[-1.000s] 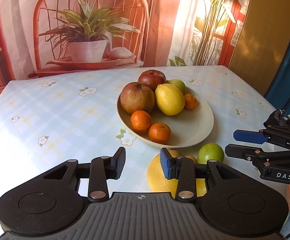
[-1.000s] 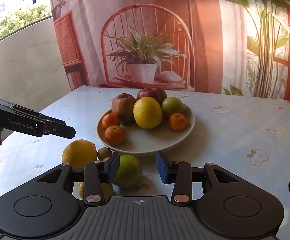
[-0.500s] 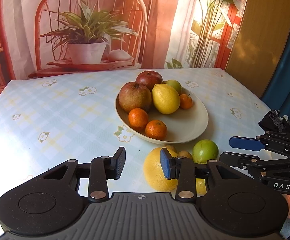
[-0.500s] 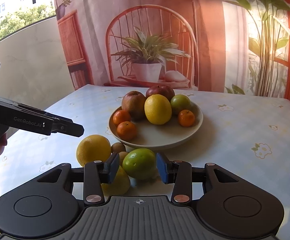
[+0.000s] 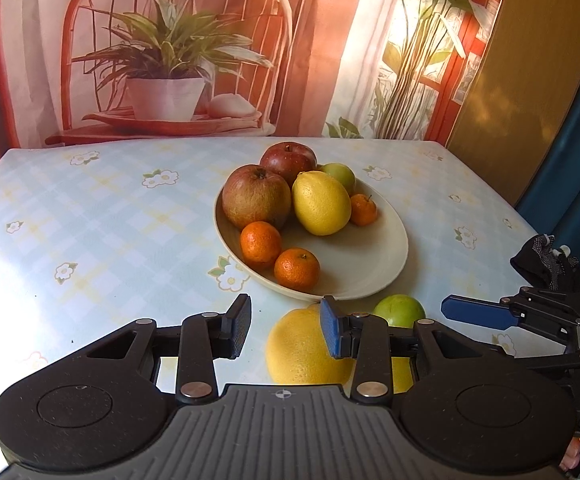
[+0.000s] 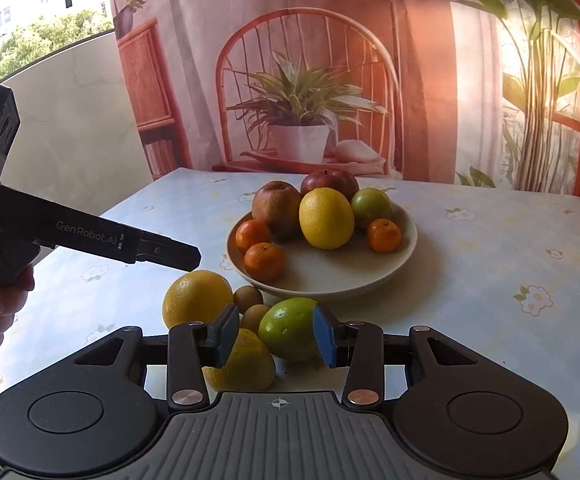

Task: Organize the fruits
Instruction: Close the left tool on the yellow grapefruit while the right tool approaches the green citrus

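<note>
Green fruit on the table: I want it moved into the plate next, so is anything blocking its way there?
Nothing visible does. The green fruit sits just before the plate rim, whose near part is bare.

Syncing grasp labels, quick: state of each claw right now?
Left claw: open, holding nothing.
Right claw: open, lined up on the green fruit, not gripping it.

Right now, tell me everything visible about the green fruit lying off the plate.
The green fruit is round, smooth and glossy, lime-green with a pale sheen on top. It rests on the flowered tablecloth just in front of the plate, beside a yellow citrus and two small brown fruits. The right gripper frames it: its blue pads sit either side, contact unclear.
</note>
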The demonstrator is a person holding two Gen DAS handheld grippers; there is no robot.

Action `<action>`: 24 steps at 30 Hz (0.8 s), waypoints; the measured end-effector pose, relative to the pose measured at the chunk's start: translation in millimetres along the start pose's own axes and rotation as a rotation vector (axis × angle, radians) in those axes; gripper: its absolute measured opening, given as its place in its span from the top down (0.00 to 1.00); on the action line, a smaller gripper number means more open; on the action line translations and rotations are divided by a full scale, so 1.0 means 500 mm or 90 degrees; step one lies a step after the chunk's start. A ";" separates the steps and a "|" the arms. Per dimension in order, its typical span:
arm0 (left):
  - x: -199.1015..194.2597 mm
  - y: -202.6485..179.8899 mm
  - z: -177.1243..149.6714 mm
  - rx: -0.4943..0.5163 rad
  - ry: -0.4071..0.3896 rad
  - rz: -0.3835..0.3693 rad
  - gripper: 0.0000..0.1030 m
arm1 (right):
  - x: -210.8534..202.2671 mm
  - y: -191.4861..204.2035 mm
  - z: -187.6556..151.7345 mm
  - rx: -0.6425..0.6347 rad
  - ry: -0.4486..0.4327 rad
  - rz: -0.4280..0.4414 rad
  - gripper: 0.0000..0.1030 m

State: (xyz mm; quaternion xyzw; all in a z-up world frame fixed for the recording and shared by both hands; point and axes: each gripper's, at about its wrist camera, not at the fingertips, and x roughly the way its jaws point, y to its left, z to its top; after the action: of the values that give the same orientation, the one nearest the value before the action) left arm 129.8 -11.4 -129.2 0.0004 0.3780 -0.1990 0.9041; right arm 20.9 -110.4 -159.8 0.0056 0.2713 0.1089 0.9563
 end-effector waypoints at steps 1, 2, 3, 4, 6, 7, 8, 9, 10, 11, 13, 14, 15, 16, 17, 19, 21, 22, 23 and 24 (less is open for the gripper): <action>0.004 0.001 0.001 -0.002 0.004 -0.003 0.61 | 0.000 0.001 0.001 -0.001 0.000 0.000 0.63; 0.009 0.000 0.001 0.000 0.009 -0.002 0.61 | 0.000 0.002 0.003 -0.002 -0.001 0.001 0.63; 0.015 0.000 0.000 0.002 0.013 0.002 0.61 | 0.001 0.003 0.004 -0.003 0.000 0.001 0.63; 0.020 0.002 0.000 0.002 0.016 0.005 0.61 | 0.003 0.004 0.005 -0.005 0.001 0.002 0.63; 0.023 0.008 0.000 -0.007 0.015 0.002 0.61 | 0.005 0.005 0.007 -0.008 0.002 0.002 0.63; 0.023 0.012 -0.001 -0.010 0.016 -0.001 0.61 | 0.007 0.006 0.009 -0.010 0.003 0.003 0.63; 0.021 0.014 -0.003 -0.011 0.015 -0.003 0.61 | 0.008 0.008 0.010 -0.011 0.004 0.003 0.63; 0.019 0.016 -0.006 -0.008 0.013 -0.004 0.60 | 0.009 0.009 0.011 -0.013 0.004 0.004 0.63; 0.016 0.019 -0.009 -0.004 0.010 -0.005 0.60 | 0.010 0.011 0.013 -0.016 0.005 0.005 0.63; 0.012 0.023 -0.012 0.000 0.008 -0.003 0.60 | 0.011 0.014 0.014 -0.019 0.005 0.006 0.63; 0.003 0.032 -0.018 0.002 0.006 0.001 0.60 | 0.014 0.020 0.019 -0.027 0.007 0.011 0.63; -0.002 0.038 -0.020 0.000 0.005 0.003 0.60 | 0.016 0.024 0.020 -0.032 0.008 0.014 0.63; -0.006 0.045 -0.023 -0.004 0.006 0.007 0.60 | 0.019 0.028 0.022 -0.037 0.011 0.017 0.63; -0.009 0.052 -0.025 -0.007 0.007 0.012 0.60 | 0.023 0.034 0.024 -0.044 0.014 0.021 0.63; -0.012 0.058 -0.027 -0.010 0.008 0.017 0.60 | 0.026 0.039 0.025 -0.049 0.016 0.024 0.63; -0.018 0.070 -0.032 -0.016 0.010 0.027 0.60 | 0.037 0.054 0.029 -0.063 0.024 0.033 0.63; -0.020 0.080 -0.036 -0.022 0.011 0.030 0.61 | 0.048 0.072 0.031 -0.078 0.033 0.044 0.63; -0.021 0.083 -0.038 -0.025 0.011 0.031 0.61 | 0.054 0.081 0.032 -0.085 0.038 0.049 0.63; -0.022 0.085 -0.041 -0.029 0.013 0.033 0.61 | 0.061 0.090 0.033 -0.091 0.044 0.054 0.63; -0.022 0.089 -0.043 -0.030 0.015 0.034 0.61 | 0.068 0.099 0.033 -0.097 0.051 0.058 0.63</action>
State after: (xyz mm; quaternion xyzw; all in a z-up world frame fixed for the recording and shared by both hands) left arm 123.9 36.8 -143.6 -0.0086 0.3932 -0.1656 0.9044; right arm 47.7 -54.1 -159.7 -0.0594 0.2996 0.1728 0.9364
